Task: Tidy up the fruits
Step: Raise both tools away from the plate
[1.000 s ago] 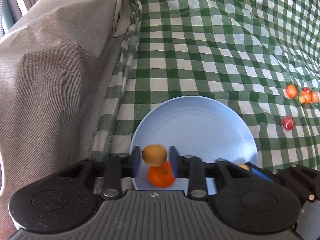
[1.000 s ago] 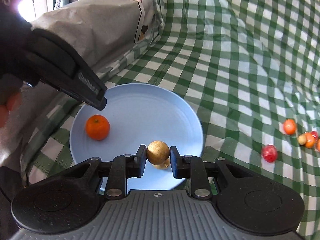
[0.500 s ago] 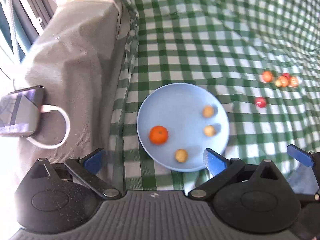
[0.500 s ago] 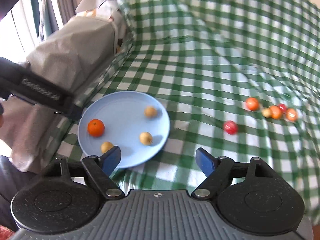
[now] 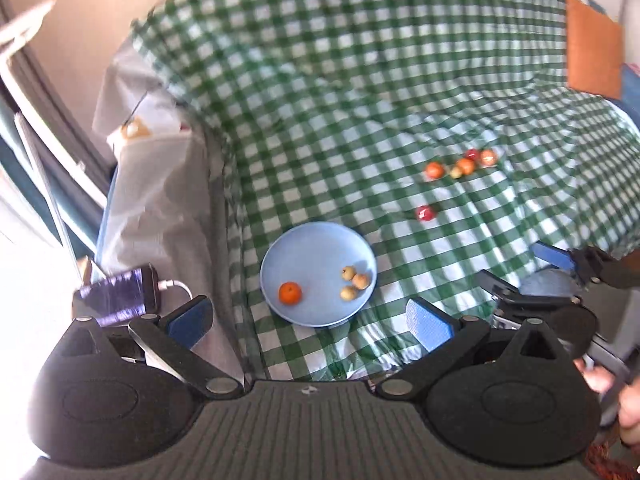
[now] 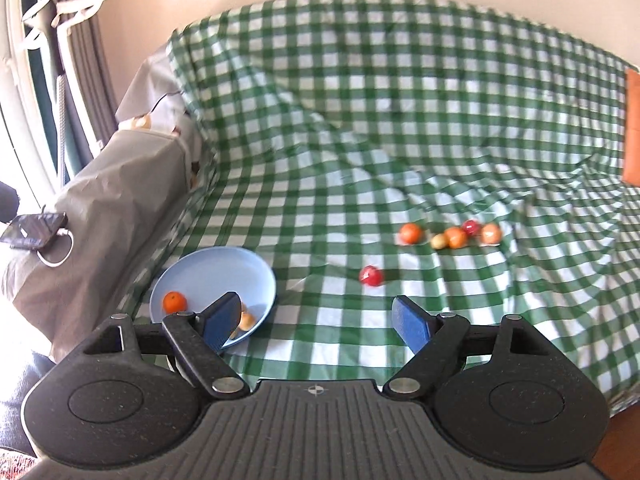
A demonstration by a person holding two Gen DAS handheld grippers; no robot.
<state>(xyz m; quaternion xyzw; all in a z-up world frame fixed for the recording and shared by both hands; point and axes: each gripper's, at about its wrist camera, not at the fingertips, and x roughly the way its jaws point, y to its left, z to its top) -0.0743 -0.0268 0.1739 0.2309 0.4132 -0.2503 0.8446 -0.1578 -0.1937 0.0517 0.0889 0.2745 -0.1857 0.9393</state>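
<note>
Phone point(image 5: 120, 294) w/ cable lies far left on the grey cover point(image 5: 160, 208), not part of the job. Next right, plate point(image 5: 320, 240) on the check cloth point(image 5: 360, 80) holds an orange point(image 5: 290, 293) on its left side and three small yellow fruits point(image 5: 352, 281) bunched touching toward its right. Left gripper point(image 5: 310, 318) hangs above the plate's near side, jaws spread wide, nothing between the pads; they have just been opening. Right gripper point(image 6: 316, 322) sits near the plate's right rim, jaws also apart and empty, likewise just opened, its left pad point(image 6: 222, 320) hiding part of the yellow fruits. Further right a lone red fruit point(image 6: 371, 275) lies on the cloth between plate and the rest; beyond it a row of five, orange point(image 6: 411, 233), yellow point(image 6: 439, 241), orange point(image 6: 455, 237), red point(image 6: 470, 227), orange-pink point(image 6: 491, 234), close together, some touching. Step in hand, prob.: drop-off done, both claws free, so back to fetch. Approx four of ten fruits plated. Next move likely calls for the right claw to reach the lone red one first, nearest and w/ clear room round it, pads either side, gentle squeeze since it may roll on the wrinkled cloth.
</note>
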